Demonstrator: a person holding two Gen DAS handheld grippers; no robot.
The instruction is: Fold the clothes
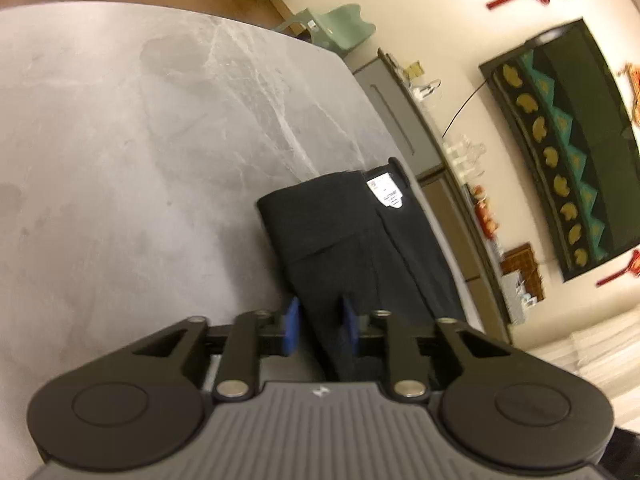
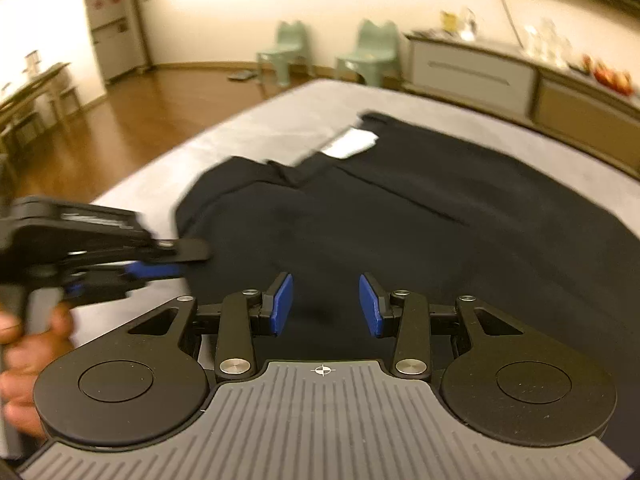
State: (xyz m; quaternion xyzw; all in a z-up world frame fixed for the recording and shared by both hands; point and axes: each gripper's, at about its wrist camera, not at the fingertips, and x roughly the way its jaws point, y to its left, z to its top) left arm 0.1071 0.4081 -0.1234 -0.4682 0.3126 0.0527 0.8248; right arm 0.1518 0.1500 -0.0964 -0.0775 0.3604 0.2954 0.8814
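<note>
garment: black soft knit garment (image 2: 400, 216) with white neck label (image 2: 350, 145), part-folded on table, limp, light, probably bunches

grab spot: likely hem edge at 6 o'clock

left gripper (image 1: 319, 322): pinching a black fold

right gripper (image 2: 325, 304): spread apart, nothing held

surface: grey marbled tabletop (image 1: 140, 140), looks slick

room: mint plastic chairs (image 2: 370, 50) at 12 o'clock

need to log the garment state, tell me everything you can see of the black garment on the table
The black garment looks like soft matte knit, partly folded into overlapping layers with a seam line across it. A white label shows near its far edge. It lies on the grey marble-look table. The left gripper has a strip of it between its blue pads; the right gripper is open over it.
</note>
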